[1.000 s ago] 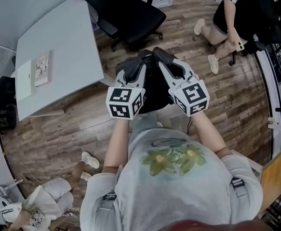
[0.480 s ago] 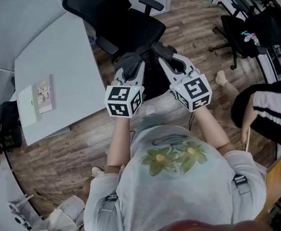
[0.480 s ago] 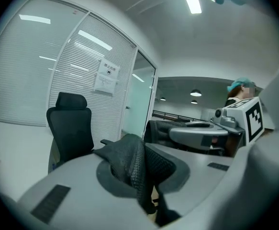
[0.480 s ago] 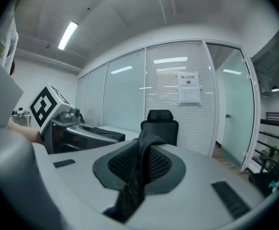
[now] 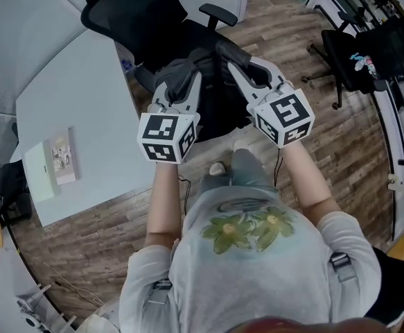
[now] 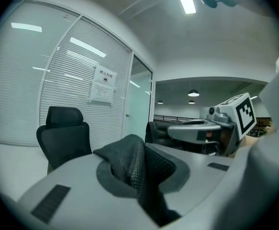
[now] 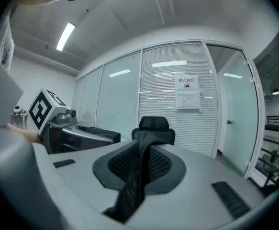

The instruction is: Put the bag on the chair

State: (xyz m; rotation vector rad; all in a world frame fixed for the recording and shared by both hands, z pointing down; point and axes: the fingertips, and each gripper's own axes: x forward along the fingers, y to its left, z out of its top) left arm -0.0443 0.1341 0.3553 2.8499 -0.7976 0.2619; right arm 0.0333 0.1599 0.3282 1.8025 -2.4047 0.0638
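While both grippers carry the bag [image 5: 217, 113] by its mesh straps [image 6: 132, 164], transport is the step in hand. The left gripper [image 5: 179, 82] and right gripper [image 5: 235, 60] are each nearly closed, pinching one strap. The bag hangs between them, near the chair [image 5: 143, 19] at 12 o'clock. Next it should go forward over the seat, then be lowered and released. The bag hangs top-up, and its long axis seems vertical.

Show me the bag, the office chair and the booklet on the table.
bag [image 5: 222, 113], head view, its black body
office chair [image 5: 115, 9], head view, its backrest
booklet [image 5: 62, 157], head view, its cover
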